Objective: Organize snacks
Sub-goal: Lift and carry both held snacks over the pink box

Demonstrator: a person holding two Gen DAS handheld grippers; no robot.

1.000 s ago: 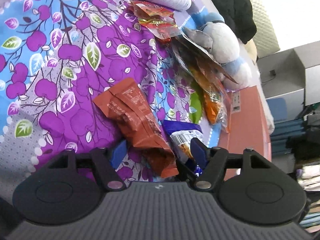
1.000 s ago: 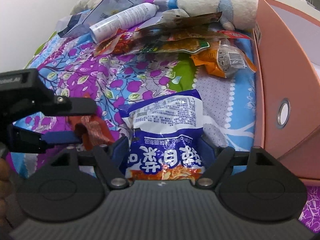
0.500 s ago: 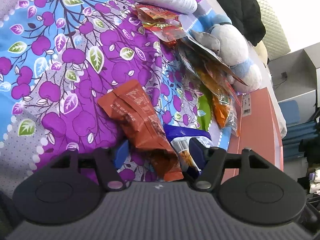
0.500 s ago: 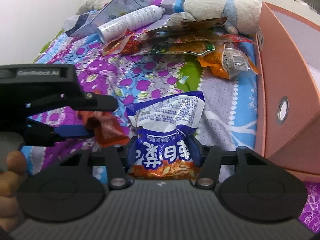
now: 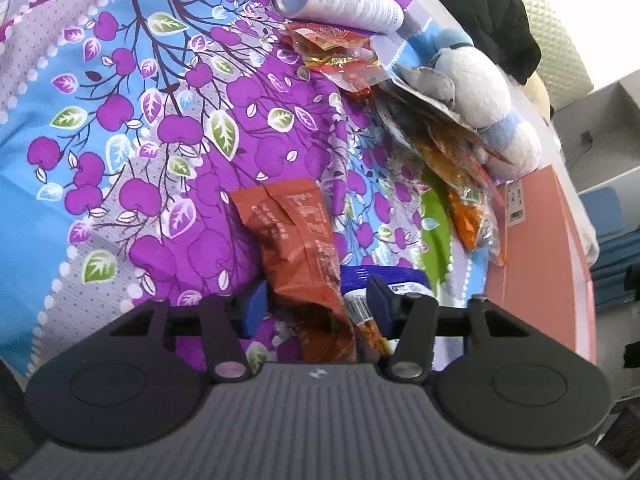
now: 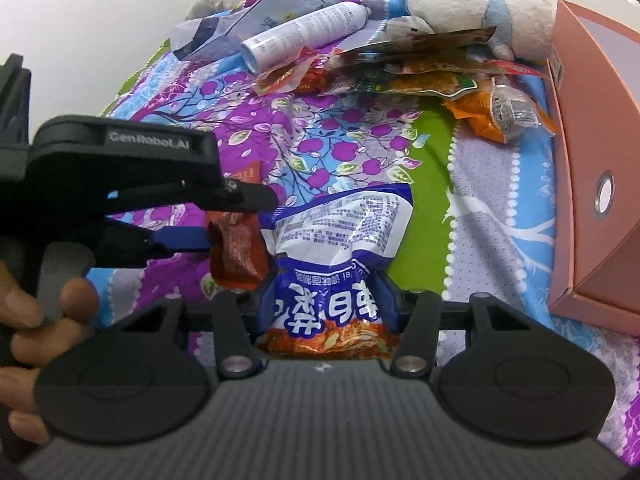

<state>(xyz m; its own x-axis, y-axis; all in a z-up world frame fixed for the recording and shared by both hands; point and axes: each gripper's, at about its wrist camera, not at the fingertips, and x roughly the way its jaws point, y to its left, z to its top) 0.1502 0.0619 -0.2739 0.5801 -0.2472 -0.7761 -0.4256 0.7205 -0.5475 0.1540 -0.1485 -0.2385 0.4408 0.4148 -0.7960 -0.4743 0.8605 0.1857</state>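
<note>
The bedspread is lying there as matt printed cloth, and the blue-and-white snack bag is catching light on its glossy, crinkled plastic film. The brown snack packet is showing a duller crumpled foil, the plush toy is looking soft and fuzzy, and the pink box is looking like smooth matt card.

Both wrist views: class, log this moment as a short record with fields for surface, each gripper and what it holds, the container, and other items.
surface: floral bedspread
left gripper: open around red-brown snack packet, pads not pressing it
right gripper: shut on blue-and-white snack bag
container: pink box, at the right of the bedspread
unsorted snacks: pile of packets at the far end, orange packet beside the box
other items: white spray can, plush toy
</note>
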